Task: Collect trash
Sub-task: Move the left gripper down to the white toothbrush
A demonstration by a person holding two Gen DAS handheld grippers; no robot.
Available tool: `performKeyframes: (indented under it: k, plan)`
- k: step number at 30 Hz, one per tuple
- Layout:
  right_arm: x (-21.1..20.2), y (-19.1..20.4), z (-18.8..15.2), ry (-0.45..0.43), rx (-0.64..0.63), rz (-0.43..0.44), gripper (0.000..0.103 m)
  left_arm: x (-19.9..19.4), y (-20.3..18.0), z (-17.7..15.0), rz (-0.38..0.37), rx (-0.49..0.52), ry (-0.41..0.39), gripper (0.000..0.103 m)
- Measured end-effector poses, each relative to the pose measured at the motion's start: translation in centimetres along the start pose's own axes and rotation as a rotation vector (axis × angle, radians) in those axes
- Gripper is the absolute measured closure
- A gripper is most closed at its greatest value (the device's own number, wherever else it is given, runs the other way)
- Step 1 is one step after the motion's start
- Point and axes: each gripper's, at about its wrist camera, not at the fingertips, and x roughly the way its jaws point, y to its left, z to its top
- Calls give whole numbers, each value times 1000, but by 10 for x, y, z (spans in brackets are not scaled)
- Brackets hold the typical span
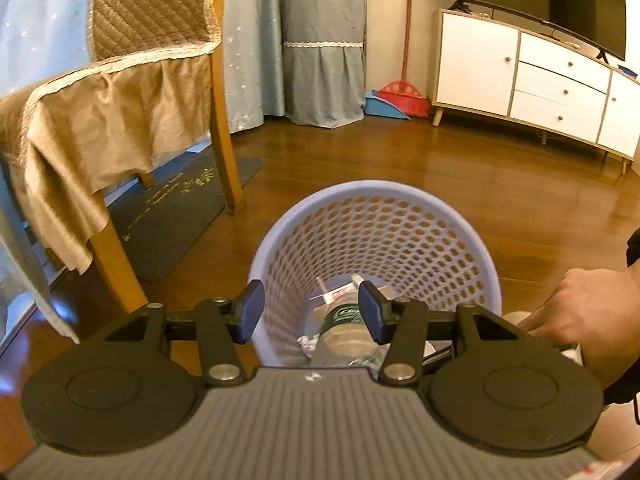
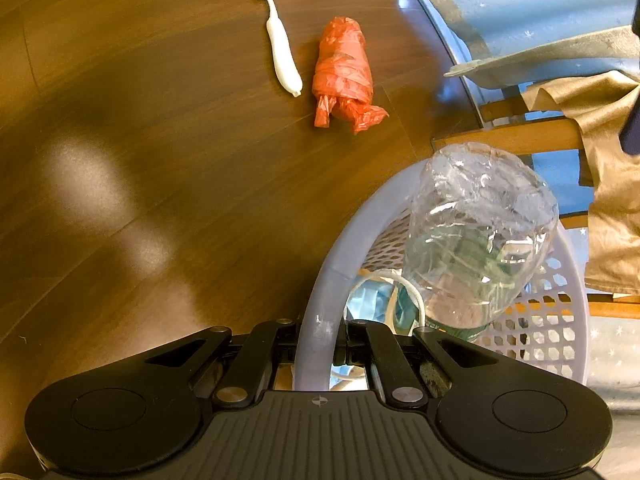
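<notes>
Well, counts first, as I read them from my two wrist feeds.
Bins: one, a lilac mesh bin (image 1: 376, 240) on the wood floor (image 1: 400, 160).
Bottles: one clear bottle (image 2: 476, 236), standing base-up inside the bin, its bottom above the rim.
Other trash in bin: a blue mask (image 2: 372, 300) and some white wrappers (too jumbled for me to count).
Trash still on floor: two pieces, a white toothbrush (image 2: 280, 44) and a red bag (image 2: 344, 76), lying just beside each other, well apart from the bin.
Left gripper (image 1: 311, 310): my jaws stand apart over the bin mouth with nothing between the pads; the bottle lies below them.
Right gripper (image 2: 318, 334): my jaws are clamped on the bin's near rim.
Hands: one in my left view, a hand (image 1: 576, 312) at the right edge, next to the bin.
Chairs: one chair (image 1: 120, 120) with a tan cover, just beside the bin (closest obstacle on that side).
Around: a dark mat (image 1: 180, 216) under the chair, curtains (image 1: 288, 40), a white cabinet (image 1: 540, 80) with a TV (image 1: 540, 0), a red broom (image 1: 400, 96) in the corner.
</notes>
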Motion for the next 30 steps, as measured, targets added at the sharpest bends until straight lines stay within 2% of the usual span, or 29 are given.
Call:
performKeyframes:
  k: [12,30]
  plan:
    - [2,0,2,1,3,1,101,-14,28,-19,82,-58,11,56]
    - [2,1,0,5,-1,2,101,-19,73,-92,226,-140,160,56]
